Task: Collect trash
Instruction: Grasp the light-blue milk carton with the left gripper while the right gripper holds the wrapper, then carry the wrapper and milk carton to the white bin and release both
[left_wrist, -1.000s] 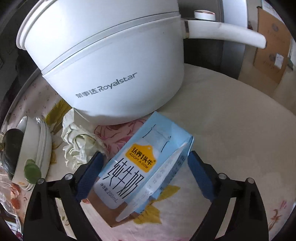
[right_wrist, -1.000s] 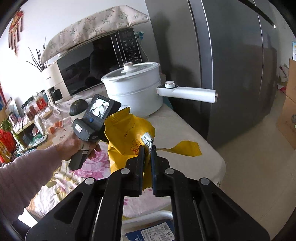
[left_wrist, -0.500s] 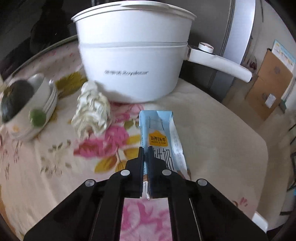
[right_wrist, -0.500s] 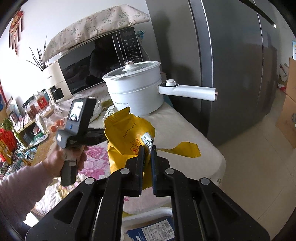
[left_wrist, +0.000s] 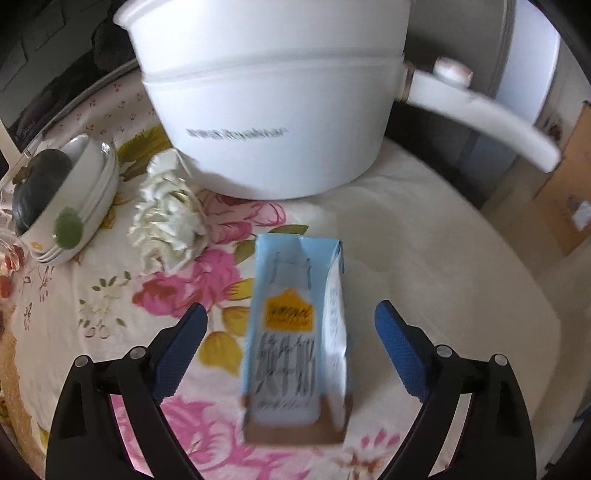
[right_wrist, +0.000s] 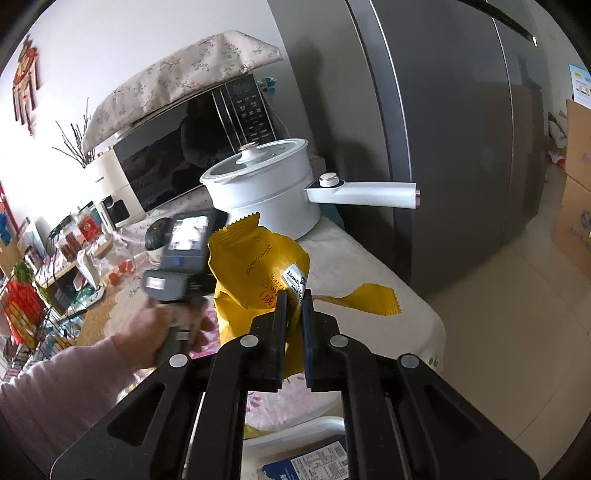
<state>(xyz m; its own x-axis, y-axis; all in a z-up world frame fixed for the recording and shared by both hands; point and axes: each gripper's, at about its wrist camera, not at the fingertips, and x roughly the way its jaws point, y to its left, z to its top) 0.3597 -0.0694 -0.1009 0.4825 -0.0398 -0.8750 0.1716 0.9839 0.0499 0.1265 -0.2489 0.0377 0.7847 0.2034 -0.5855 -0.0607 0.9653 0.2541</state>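
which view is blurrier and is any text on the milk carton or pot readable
Left wrist view: motion blur smears the milk carton print and the white pot logo, neither readable. Right wrist view: mostly sharp, though the person's hand is smeared.

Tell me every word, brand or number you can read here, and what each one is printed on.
"Memb…", cut off: white label on the yellow snack bag.
Digits printed along that bag: too small to read.
Grey brand name on the white pot: blurred, unreadable.
Large dark characters and an orange badge on the blue milk carton: blurred.
Buttons on the microwave: too small.
Label on the blue pack: too small.
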